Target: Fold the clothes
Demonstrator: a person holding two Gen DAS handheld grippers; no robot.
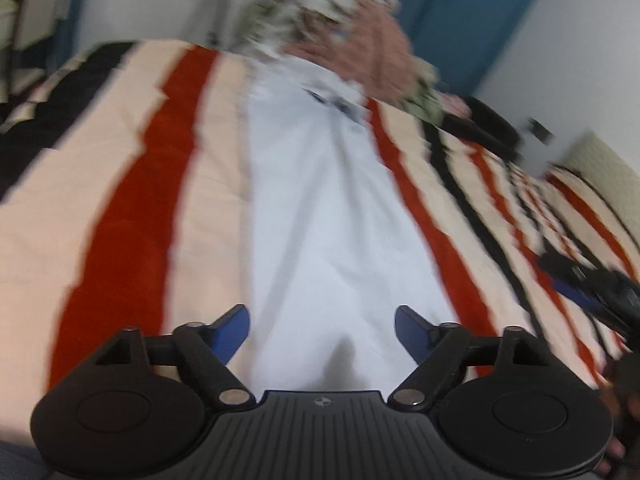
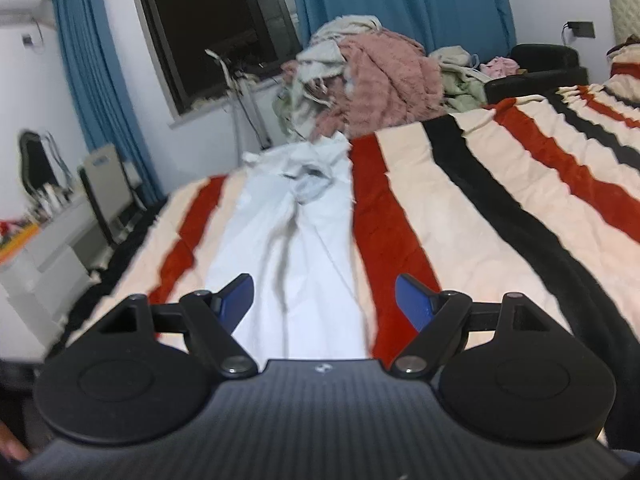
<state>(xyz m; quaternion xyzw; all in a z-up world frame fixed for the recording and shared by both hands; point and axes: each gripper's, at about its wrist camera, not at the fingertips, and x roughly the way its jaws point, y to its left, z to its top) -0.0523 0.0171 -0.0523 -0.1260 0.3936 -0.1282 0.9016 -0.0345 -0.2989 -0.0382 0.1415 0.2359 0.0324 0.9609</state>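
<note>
The white trousers (image 2: pixel 296 240) lie lengthwise on the striped bed (image 2: pixel 480 208), apparently awaiting a fold. Both the left gripper (image 1: pixel 322 332) and right gripper (image 2: pixel 324 300) hover with fingers spread, empty; next, each likely needs to pinch the near hem.

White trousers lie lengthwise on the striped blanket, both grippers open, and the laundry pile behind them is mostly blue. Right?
Not quite: the pile is mostly pink and pale green, as the right wrist view shows. The trousers, blanket and open left gripper and right gripper are as stated.
</note>
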